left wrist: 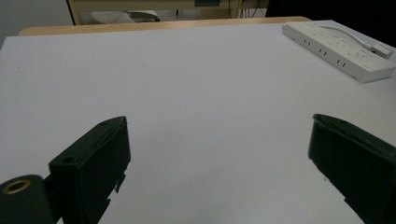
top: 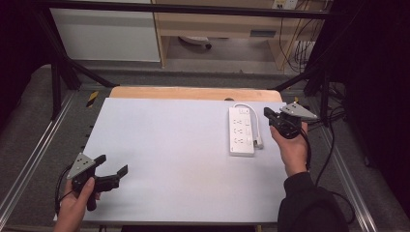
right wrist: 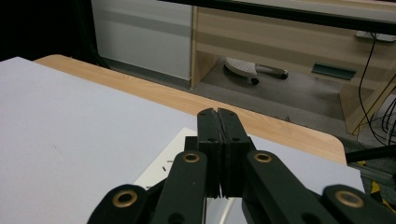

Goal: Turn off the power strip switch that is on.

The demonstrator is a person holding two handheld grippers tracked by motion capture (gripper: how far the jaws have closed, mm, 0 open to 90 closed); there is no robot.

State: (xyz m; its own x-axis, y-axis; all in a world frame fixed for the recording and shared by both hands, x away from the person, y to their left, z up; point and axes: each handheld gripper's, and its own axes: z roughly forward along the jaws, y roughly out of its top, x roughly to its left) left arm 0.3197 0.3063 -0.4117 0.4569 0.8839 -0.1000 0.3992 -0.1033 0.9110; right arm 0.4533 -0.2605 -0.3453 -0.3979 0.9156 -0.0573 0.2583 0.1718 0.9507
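Observation:
A white power strip [top: 241, 131] lies flat on the right part of the white table top [top: 174, 154], its white cable [top: 255, 121] looping along its right side to a plug [top: 259, 143]. My right gripper [top: 268, 113] hovers just right of the strip's far end, held in a hand, jaws shut together with nothing between them [right wrist: 217, 113]. A corner of the strip [right wrist: 156, 176] peeks out under those jaws. My left gripper [top: 112, 164] rests at the near left of the table, jaws wide open and empty [left wrist: 219, 122]. The strip [left wrist: 341, 52] lies far off at its upper right.
A wooden table edge [top: 193, 93] runs along the back of the white sheet. Black frame bars [top: 58, 82] and metal rails [top: 29, 159] flank the table. Beyond stand a wooden desk [right wrist: 280, 42], cables [top: 300, 53] and a chair base [right wrist: 252, 70] on the floor.

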